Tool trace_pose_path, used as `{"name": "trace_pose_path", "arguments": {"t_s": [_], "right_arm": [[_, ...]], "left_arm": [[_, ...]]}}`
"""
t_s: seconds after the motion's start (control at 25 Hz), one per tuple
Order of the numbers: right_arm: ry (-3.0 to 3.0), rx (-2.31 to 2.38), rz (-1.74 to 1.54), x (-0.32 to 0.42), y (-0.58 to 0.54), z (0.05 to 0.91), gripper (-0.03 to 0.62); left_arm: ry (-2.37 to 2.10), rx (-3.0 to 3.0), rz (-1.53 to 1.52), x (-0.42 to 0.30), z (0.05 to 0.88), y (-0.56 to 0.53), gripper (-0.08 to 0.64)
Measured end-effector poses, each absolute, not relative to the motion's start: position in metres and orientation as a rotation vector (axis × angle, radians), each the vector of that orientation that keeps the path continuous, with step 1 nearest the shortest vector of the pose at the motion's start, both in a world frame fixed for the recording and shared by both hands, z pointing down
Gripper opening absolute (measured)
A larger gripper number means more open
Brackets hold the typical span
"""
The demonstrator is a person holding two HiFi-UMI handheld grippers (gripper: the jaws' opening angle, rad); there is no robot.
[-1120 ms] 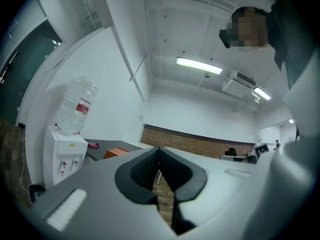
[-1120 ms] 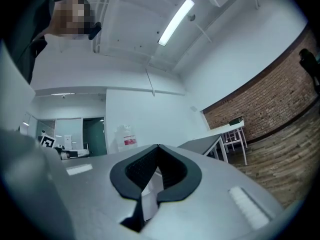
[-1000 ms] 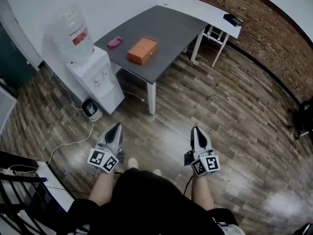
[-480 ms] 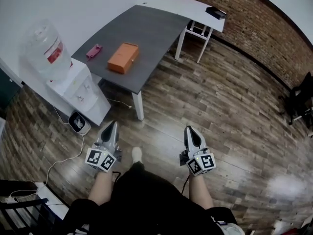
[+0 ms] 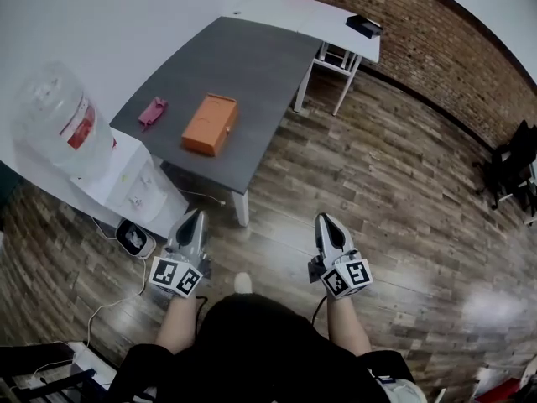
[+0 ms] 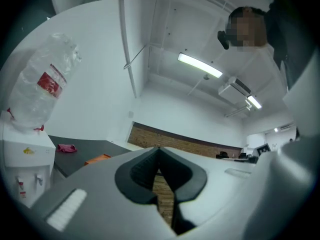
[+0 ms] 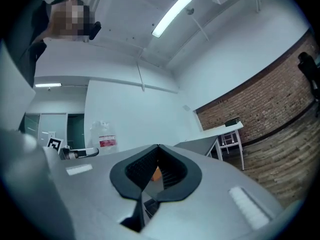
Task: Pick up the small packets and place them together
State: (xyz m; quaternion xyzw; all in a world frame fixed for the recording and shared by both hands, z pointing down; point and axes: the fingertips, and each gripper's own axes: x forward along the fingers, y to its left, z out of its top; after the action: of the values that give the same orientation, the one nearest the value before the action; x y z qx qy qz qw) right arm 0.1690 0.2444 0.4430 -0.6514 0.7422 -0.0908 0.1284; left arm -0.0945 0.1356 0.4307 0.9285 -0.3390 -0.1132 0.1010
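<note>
We have walked closer to the worktop (image 5: 243, 57); our left hand-held gripper (image 5: 198, 218) and right hand-held gripper (image 5: 323, 221) stay closed and empty.

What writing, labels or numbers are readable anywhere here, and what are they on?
No text reads clearly.
Red label on the water bottle: print too blurred.
Yellow mark on the water dispenser: too small.
Cubes on the left gripper and right gripper: black-and-white square patterns, no words.
The orange box: no print visible.
</note>
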Motion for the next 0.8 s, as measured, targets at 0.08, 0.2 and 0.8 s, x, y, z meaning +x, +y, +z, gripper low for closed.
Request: {"name": "trace_pose_path", "arguments": {"t_s": [0.08,0.2,0.8], "right_arm": [[2.177,-1.902,-0.252,0.166,0.225,0.438,0.002],[2.220,-1.905,-0.243,0.159,0.197,0.434,0.002],[2.462,-1.733,-0.215,0.134,0.078,0.438,0.002]], "left_arm": [[-1.006,2.740,-0.351,-0.099,0.428,0.116,-0.002],[-0.998,2.731,-0.388,-0.105,0.424,0.094,-0.002],[-1.166,2.647,-0.407,-0.129,0.439,0.021,-0.002]]}}
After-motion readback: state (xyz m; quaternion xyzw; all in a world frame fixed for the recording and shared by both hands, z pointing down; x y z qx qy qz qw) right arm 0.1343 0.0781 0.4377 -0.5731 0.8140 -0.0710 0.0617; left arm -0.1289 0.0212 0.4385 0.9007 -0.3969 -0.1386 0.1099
